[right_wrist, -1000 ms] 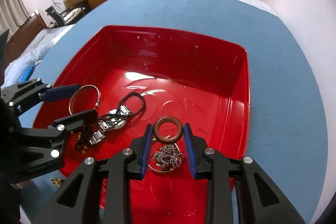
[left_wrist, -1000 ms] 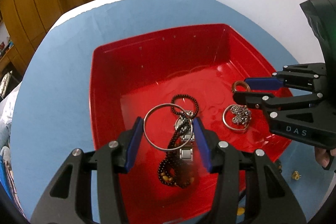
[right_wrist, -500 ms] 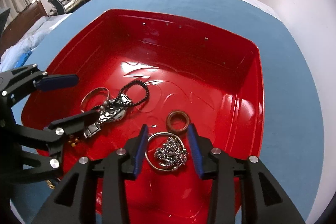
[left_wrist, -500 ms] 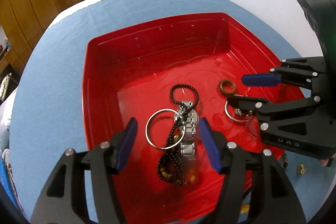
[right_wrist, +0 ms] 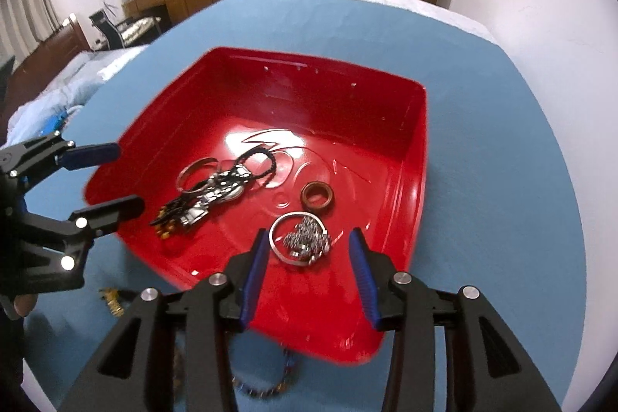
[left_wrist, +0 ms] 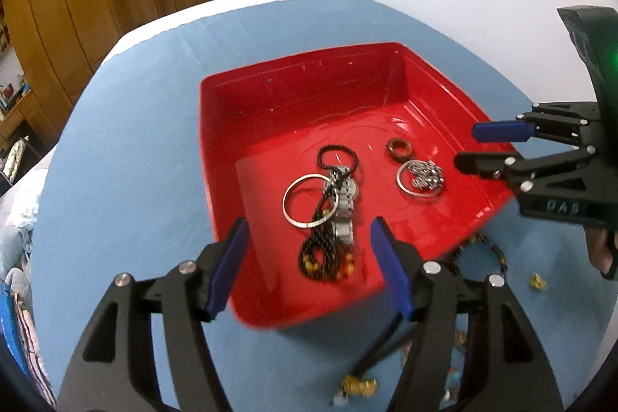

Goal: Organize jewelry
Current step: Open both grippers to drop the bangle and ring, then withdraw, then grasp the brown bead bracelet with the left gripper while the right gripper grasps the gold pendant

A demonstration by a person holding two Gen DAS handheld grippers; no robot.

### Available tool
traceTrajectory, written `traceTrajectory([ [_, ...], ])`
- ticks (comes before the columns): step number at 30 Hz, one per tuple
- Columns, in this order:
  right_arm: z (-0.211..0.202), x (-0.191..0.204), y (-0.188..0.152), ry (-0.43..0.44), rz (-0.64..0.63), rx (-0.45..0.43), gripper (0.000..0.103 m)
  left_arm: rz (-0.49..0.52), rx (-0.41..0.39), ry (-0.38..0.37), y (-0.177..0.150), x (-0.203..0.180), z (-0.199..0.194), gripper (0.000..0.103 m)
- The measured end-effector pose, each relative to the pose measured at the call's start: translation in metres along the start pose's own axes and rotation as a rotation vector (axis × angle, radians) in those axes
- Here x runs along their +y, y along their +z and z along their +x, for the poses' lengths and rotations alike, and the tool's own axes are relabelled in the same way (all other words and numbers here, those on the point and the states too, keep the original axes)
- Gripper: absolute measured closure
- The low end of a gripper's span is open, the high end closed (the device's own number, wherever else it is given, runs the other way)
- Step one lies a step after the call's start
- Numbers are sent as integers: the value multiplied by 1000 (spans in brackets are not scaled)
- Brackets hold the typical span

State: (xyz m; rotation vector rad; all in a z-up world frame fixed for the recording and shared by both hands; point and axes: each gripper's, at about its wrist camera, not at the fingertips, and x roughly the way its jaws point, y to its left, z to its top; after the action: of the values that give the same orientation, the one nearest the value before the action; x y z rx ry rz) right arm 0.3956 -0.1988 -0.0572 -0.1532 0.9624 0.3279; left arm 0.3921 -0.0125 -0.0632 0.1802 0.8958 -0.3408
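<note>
We hold the left gripper (left_wrist: 309,238) and right gripper (right_wrist: 309,250) over the near rim of the red tray (left_wrist: 220,126), jaws apart and empty, bangle (left_wrist: 307,200), watch (left_wrist: 343,209), wooden ring (left_wrist: 399,148) lying inside.

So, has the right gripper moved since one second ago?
Yes. The right gripper has pulled back toward the near rim of the red tray, leaving the brown ring behind, and stands open.
</note>
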Motion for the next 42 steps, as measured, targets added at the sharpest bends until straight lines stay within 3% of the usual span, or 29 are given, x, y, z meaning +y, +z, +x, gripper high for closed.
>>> traceTrajectory([
  [10, -74, 1, -57, 35, 34, -100, 52, 1, -38, -24, -48, -16, -53, 37],
  [18, -97, 3, -119, 40, 69, -106, 49, -11, -44, -45, -95, -41, -78, 35],
  [28, -88, 10, -183, 7, 111, -86, 47, -94, 18, -46, -136, -61, -63, 34],
  [42, -48, 1, -192, -10, 107, -16, 47, -122, 67, -33, -128, -64, -29, 36],
])
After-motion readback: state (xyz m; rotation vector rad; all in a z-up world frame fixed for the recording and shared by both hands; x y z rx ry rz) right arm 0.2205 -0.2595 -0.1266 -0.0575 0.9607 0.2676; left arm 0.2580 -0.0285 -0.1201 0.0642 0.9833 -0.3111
